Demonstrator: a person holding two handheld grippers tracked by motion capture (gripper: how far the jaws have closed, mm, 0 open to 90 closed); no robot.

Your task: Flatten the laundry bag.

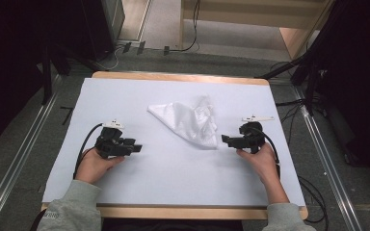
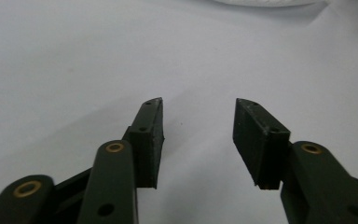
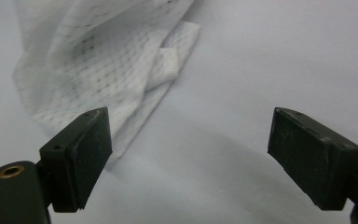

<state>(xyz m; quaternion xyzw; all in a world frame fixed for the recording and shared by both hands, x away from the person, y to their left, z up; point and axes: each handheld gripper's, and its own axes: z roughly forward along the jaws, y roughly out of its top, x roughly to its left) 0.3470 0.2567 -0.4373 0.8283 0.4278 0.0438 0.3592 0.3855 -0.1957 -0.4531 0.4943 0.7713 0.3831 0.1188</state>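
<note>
A crumpled white cloth (image 1: 188,121) lies near the middle of the white table sheet (image 1: 173,168). In the right gripper view the cloth (image 3: 98,70) shows a fine dotted grid and a folded corner. My right gripper (image 1: 225,139) stands open just right of the cloth's near tip, with nothing between its jaws; its midpoint (image 3: 189,154) hangs over bare sheet. My left gripper (image 1: 137,147) is open too, left of the cloth and well apart from it. Bare sheet lies between its pads (image 2: 198,140), and the cloth's edge (image 2: 265,2) peeks in at the top.
A wooden table edge (image 1: 178,211) frames the white sheet. Cables (image 1: 313,197) trail on the floor to the right, and metal rails (image 1: 14,163) run along both sides. Dark stands (image 1: 313,62) rise at the back corners.
</note>
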